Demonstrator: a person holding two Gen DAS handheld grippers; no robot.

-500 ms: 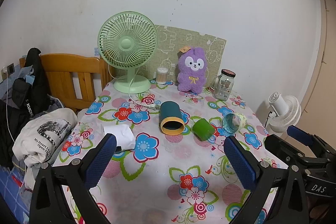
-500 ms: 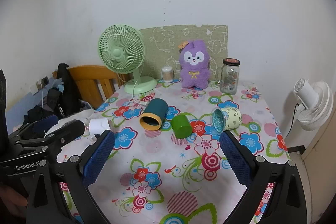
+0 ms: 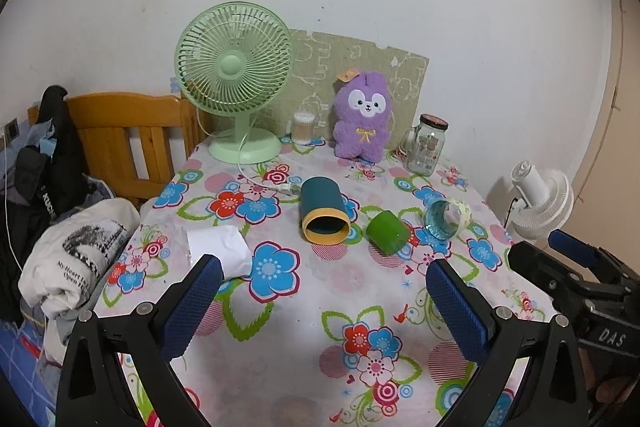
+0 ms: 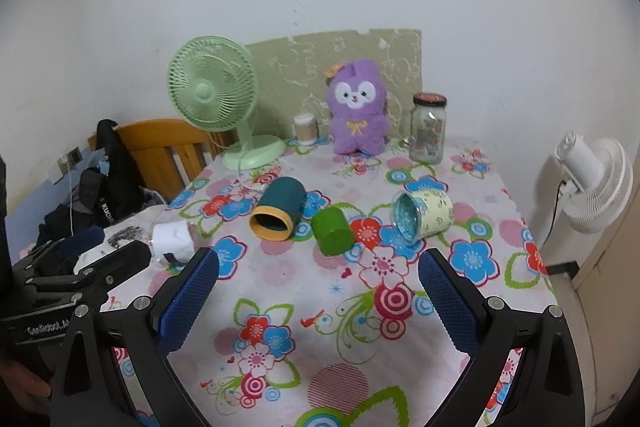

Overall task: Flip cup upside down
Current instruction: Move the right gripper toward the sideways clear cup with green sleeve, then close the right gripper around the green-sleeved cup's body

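Note:
Three cups lie on their sides in a row on the floral tablecloth. A teal cup with a yellow rim is on the left, mouth towards me. A small green cup is in the middle. A pale patterned cup with a blue inside is on the right. My left gripper is open and empty, well short of the cups. My right gripper is open and empty, also short of them.
At the table's back stand a green fan, a purple plush, a glass jar and a swab pot. A white packet lies left. A wooden chair with clothes is left, a white fan right.
Both views have barely shifted; the cups lie as before and both grippers stay open.

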